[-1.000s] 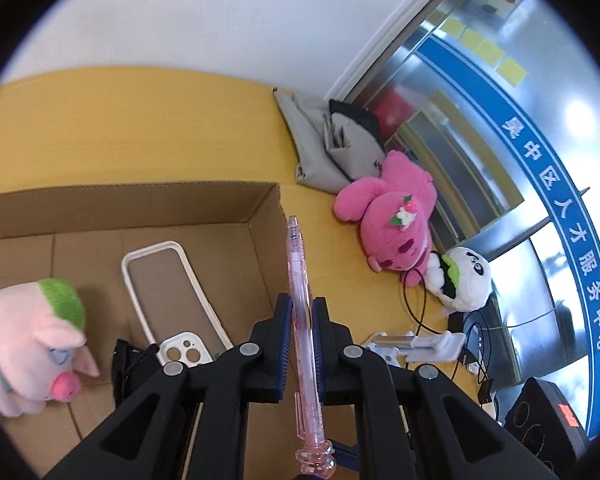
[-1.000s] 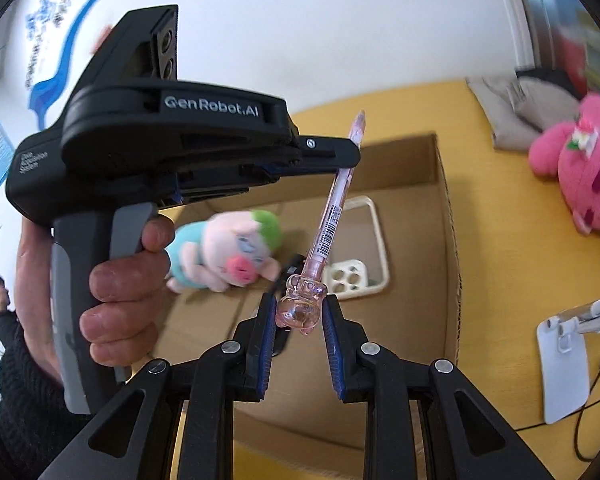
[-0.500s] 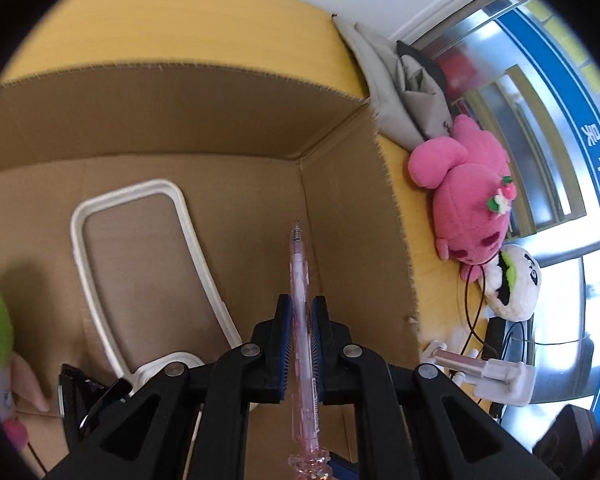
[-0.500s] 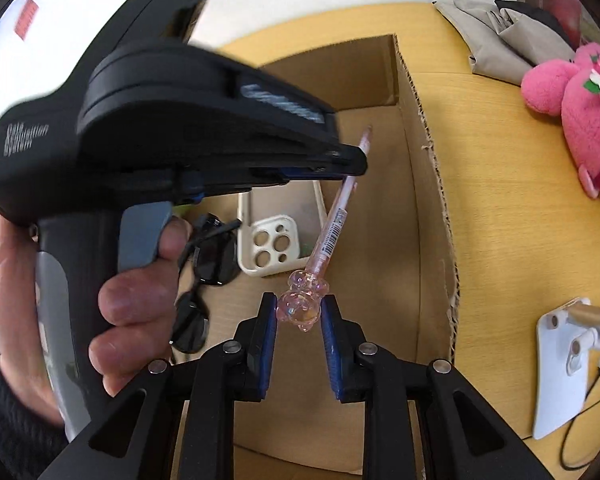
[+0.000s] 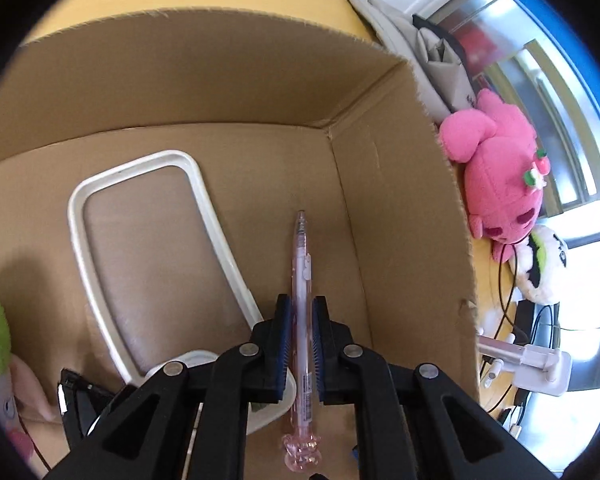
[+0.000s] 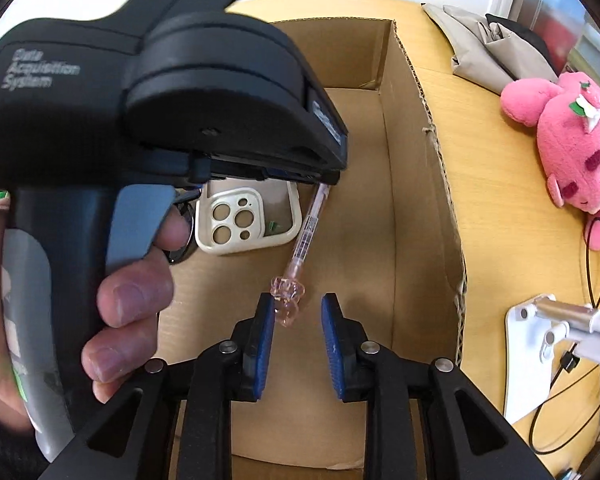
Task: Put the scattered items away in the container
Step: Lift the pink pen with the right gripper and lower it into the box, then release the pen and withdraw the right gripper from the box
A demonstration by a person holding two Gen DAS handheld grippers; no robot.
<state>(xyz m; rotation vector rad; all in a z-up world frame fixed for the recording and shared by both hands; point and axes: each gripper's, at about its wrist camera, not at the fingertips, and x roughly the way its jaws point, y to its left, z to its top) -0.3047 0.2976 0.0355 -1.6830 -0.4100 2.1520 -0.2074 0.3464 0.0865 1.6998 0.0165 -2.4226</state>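
Left gripper fingers clamping translucent pink pen inside corrugated cardboard box, right gripper fingers released.

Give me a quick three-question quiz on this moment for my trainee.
1. True or false: the left gripper is shut on the pen.
2. Where does the pink plush lie? A: in the box. B: on the table, outside the box. C: on the phone case.
3. Fill in: the jaws of the right gripper stand ____.

Key: 1 true; 2 B; 3 open.
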